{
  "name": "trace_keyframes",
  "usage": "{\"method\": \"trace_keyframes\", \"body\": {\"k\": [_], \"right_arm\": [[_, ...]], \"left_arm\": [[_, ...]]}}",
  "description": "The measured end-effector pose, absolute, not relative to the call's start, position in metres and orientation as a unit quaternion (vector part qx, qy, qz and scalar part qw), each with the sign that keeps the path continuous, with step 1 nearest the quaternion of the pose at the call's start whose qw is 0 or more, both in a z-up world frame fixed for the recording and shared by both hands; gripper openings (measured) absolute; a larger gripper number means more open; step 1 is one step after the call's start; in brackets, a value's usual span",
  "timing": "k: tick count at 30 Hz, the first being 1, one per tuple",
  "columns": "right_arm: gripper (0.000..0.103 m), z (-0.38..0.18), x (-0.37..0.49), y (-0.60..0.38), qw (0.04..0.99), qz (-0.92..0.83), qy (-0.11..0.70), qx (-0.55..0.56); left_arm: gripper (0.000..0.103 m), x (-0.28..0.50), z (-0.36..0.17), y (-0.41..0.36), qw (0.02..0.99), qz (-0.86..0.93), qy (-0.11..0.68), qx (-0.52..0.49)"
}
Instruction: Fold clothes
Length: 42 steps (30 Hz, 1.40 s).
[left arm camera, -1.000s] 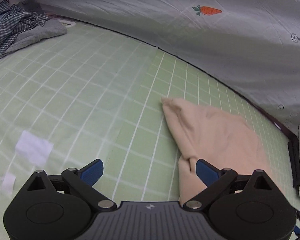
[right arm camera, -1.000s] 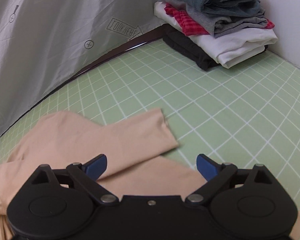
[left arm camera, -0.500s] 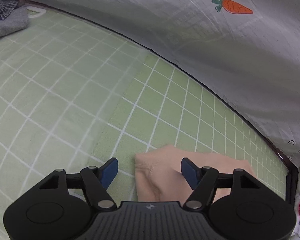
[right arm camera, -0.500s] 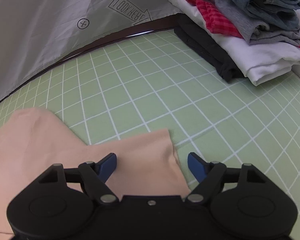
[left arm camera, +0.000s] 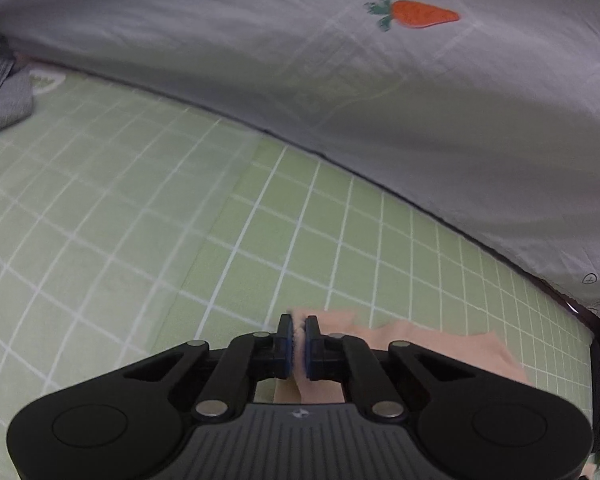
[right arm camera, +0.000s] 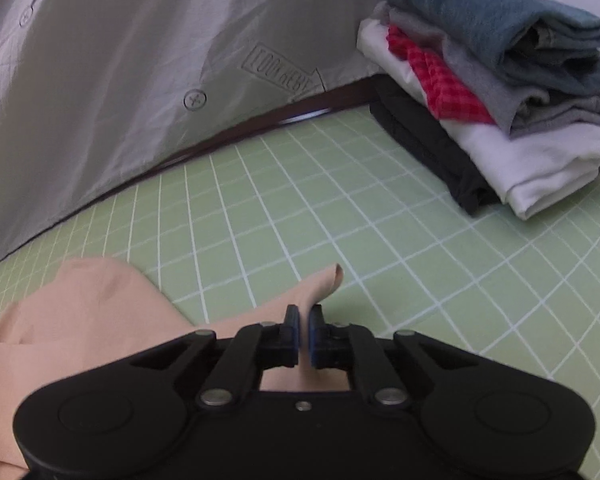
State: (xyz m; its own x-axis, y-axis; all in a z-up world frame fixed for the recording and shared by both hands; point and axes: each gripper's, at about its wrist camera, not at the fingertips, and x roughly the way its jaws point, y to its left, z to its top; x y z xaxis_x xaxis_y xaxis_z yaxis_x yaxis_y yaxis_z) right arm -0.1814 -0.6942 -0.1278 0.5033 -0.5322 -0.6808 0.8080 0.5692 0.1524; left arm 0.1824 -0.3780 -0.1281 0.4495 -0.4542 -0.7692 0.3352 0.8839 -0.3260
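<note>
Green grid-lined bedding carries the whole scene, backed by a grey printed sheet hung along its far edge. Nearest the lenses, each gripper is pressed together on a peach garment. The left gripper pinches a bunched corner of the peach garment, and the cloth runs away from it to the right, low along the near part of that view. The right gripper pinches a narrow sleeve-like end whose tip pokes up just past the pads, while the garment's bulk spreads to the left. So the garment lies between the two hands, its long axis running left to right across the bedding, each hand holding its own end. The coming move probably turns on this: lifting or drawing both ends together would need the hands kept level, or the span will sag and twist. Farther off on the right, a stack of folded clothes sits by the far edge, well apart from the garment.
</note>
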Motion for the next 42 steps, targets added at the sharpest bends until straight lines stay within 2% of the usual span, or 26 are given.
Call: {"method": "trace_keyframes", "body": {"k": [4, 7, 17, 19, 20, 21, 23, 26, 30, 36, 42], "right_arm": [[0.005, -0.091, -0.188, -0.704, 0.849, -0.416, 0.242, 0.218], [0.005, -0.072, -0.190, -0.715, 0.853, -0.429, 0.216, 0.204], [0.005, -0.118, -0.180, -0.751, 0.825, -0.449, 0.261, 0.223], [0.005, -0.125, -0.178, -0.752, 0.819, -0.453, 0.269, 0.226], [0.005, -0.128, -0.178, -0.753, 0.817, -0.455, 0.271, 0.229], [0.005, -0.131, -0.178, -0.753, 0.814, -0.456, 0.273, 0.232], [0.005, -0.135, -0.178, -0.754, 0.810, -0.458, 0.276, 0.238], [0.005, -0.136, -0.178, -0.752, 0.807, -0.461, 0.279, 0.241], [0.005, -0.124, -0.179, -0.742, 0.817, -0.456, 0.265, 0.233], [0.005, -0.098, -0.180, -0.720, 0.842, -0.434, 0.235, 0.219], [0.005, -0.069, -0.177, -0.657, 0.883, -0.374, 0.221, 0.180]], "left_arm": [[0.006, 0.183, -0.097, -0.404, 0.870, -0.242, 0.428, -0.035], [0.006, 0.181, -0.092, -0.436, 0.877, -0.252, 0.410, 0.016], [0.008, 0.191, -0.146, -0.505, 0.852, -0.251, 0.440, 0.129], [0.013, 0.192, -0.153, -0.509, 0.848, -0.253, 0.444, 0.138], [0.025, 0.192, -0.156, -0.510, 0.848, -0.253, 0.443, 0.143], [0.046, 0.192, -0.158, -0.511, 0.848, -0.253, 0.441, 0.148], [0.071, 0.193, -0.161, -0.511, 0.849, -0.250, 0.441, 0.151], [0.072, 0.193, -0.158, -0.505, 0.850, -0.249, 0.443, 0.141], [0.087, 0.188, -0.142, -0.489, 0.866, -0.231, 0.424, 0.131], [0.088, 0.167, -0.105, -0.453, 0.880, -0.206, 0.416, 0.107], [0.089, 0.119, -0.080, -0.405, 0.889, -0.192, 0.405, 0.088]]}}
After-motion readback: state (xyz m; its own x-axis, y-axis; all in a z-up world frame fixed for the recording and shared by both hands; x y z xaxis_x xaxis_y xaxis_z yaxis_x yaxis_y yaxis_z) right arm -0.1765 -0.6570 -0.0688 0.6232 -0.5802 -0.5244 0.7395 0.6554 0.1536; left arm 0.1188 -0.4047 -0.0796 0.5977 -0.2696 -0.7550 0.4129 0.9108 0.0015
